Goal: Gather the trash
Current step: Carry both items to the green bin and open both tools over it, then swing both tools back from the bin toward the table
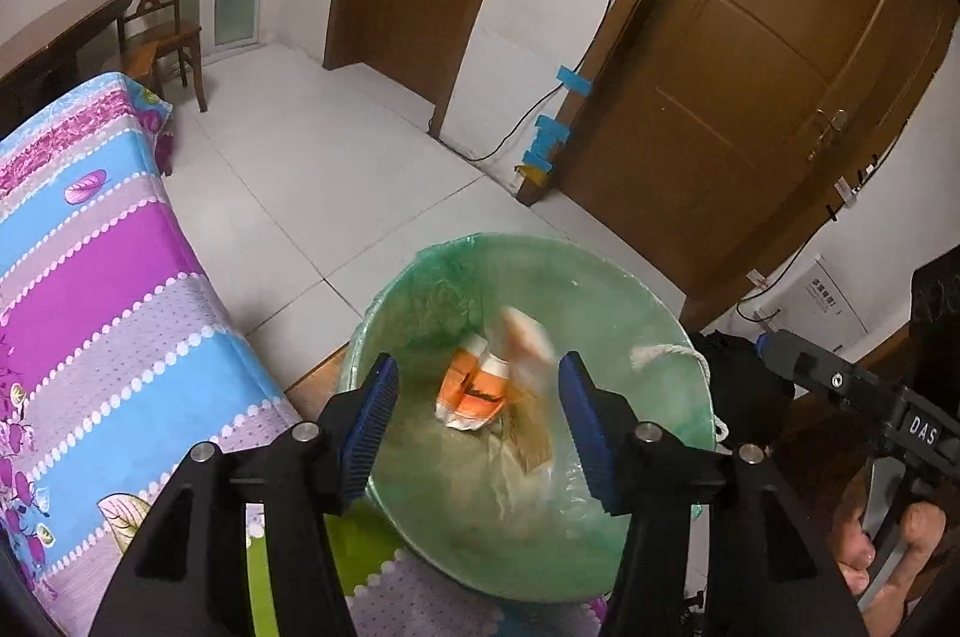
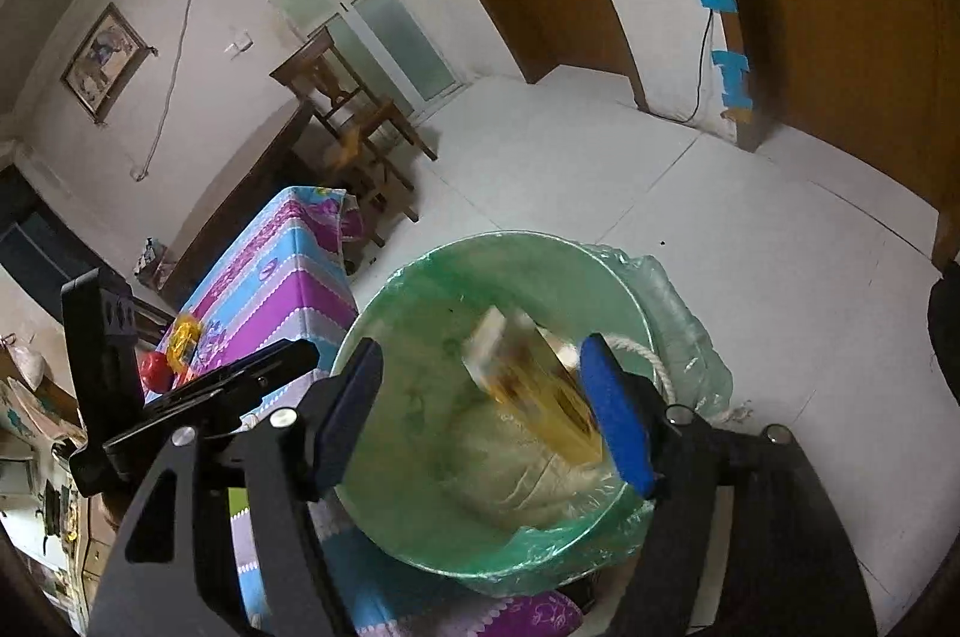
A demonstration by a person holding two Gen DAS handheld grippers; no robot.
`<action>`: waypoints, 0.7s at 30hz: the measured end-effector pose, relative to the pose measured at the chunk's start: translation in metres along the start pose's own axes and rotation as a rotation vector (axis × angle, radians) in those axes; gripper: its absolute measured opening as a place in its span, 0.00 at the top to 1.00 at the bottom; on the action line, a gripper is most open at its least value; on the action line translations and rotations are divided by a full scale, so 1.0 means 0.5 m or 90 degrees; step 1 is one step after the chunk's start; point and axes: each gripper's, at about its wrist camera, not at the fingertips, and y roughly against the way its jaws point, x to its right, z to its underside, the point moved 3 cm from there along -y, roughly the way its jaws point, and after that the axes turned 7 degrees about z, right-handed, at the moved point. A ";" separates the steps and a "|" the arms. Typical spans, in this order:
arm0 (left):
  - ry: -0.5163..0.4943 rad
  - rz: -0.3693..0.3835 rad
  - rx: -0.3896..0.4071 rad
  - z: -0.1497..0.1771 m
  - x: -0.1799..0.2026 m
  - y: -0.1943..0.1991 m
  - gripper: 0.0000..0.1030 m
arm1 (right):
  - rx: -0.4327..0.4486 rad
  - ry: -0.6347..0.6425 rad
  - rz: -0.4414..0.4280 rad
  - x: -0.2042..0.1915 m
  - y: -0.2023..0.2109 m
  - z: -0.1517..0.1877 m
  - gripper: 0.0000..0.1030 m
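I hold both grippers over the bin (image 1: 648,313) so that whatever I let go drops straight into the green bag (image 2: 690,325) lining it, not onto the floor (image 1: 336,169). My left gripper (image 1: 478,427) is spread wide with nothing between its blue pads (image 1: 372,427); below it, an orange wrapper (image 1: 474,394) lies on the crumpled plastic at the bottom of the bin. A pale, blurred piece (image 1: 525,337) shows just above that wrapper, and I judge it is falling.

My right gripper (image 2: 483,418) is also spread wide. A yellowish packet (image 2: 534,391), smeared by motion, sits low in the gap near the right-hand pad (image 2: 618,415); I cannot tell whether it touches that pad, but nothing is pinching it, so I take it as dropped and on its way in.

The bin stands just beside the table with the striped cloth (image 1: 108,265), close enough to carry trash across without reaching far. A red thing (image 2: 155,370) and a yellow one (image 2: 183,337) sit on that cloth; whether they are trash I cannot say.
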 end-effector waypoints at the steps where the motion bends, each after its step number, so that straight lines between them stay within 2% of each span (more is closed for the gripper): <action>1: -0.004 -0.003 0.001 0.004 -0.003 0.006 0.46 | 0.001 0.001 0.000 0.000 0.000 -0.004 0.36; 8: -0.004 -0.029 0.031 0.049 -0.004 0.076 0.41 | 0.022 0.007 0.004 -0.004 0.017 -0.004 0.36; 11: 0.003 -0.054 0.064 0.072 -0.009 0.118 0.40 | 0.053 0.017 0.000 -0.014 0.037 0.006 0.36; 12: 0.002 -0.065 0.075 0.080 -0.010 0.132 0.37 | 0.063 0.021 0.000 -0.020 0.044 0.012 0.36; 15: -0.005 -0.131 0.132 0.117 -0.025 0.189 0.30 | 0.106 0.036 -0.012 -0.043 0.065 0.031 0.36; 17: -0.005 -0.173 0.163 0.149 -0.039 0.230 0.29 | 0.146 0.056 -0.013 -0.066 0.082 0.052 0.33; 21: 0.027 -0.215 0.204 0.206 -0.075 0.303 0.23 | 0.246 0.101 -0.012 -0.122 0.114 0.103 0.26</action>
